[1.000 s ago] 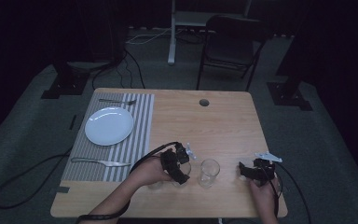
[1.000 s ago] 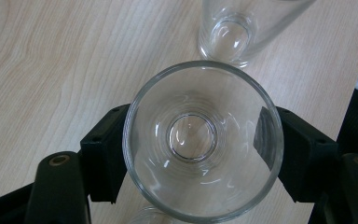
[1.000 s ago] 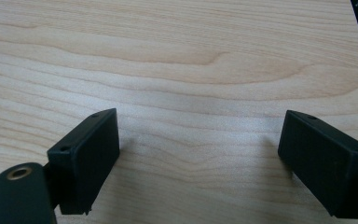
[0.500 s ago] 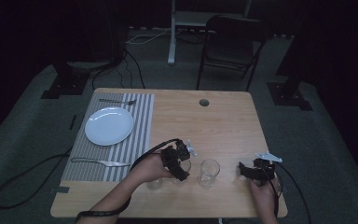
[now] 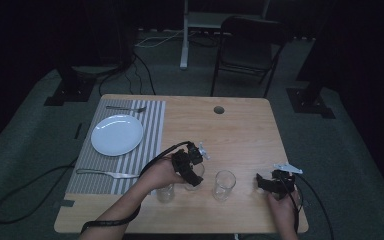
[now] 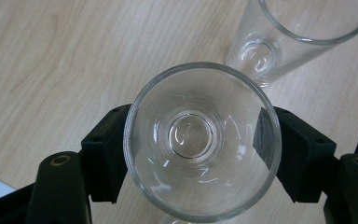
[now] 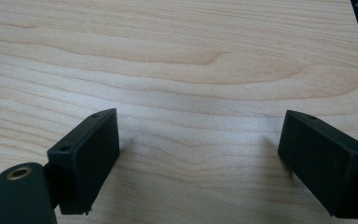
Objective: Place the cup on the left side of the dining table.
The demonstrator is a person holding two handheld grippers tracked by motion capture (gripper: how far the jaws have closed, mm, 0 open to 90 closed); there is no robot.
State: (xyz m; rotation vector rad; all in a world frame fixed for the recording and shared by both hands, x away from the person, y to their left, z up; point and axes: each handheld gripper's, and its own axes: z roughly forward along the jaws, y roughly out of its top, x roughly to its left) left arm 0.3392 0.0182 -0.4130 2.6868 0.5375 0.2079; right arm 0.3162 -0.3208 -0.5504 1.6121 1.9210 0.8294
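The left gripper (image 6: 200, 154) pinched a glass (image 6: 200, 140); at its 1 o'clock stood a second glass (image 6: 303, 32), near enough to be knocked. The right gripper (image 7: 200, 158) rested spread and empty.

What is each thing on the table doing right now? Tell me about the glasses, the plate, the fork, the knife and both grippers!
Clear glass in the left gripper: upright, empty, jaws on both sides.
Second clear glass: upright, empty, standing free.
Third clear glass: upright, beside the person's left hand.
Round white plate: empty, on the striped placemat.
Fork: lying flat.
Knife: lying flat.
Left gripper: shut on the glass.
Right gripper: open, holding nothing.
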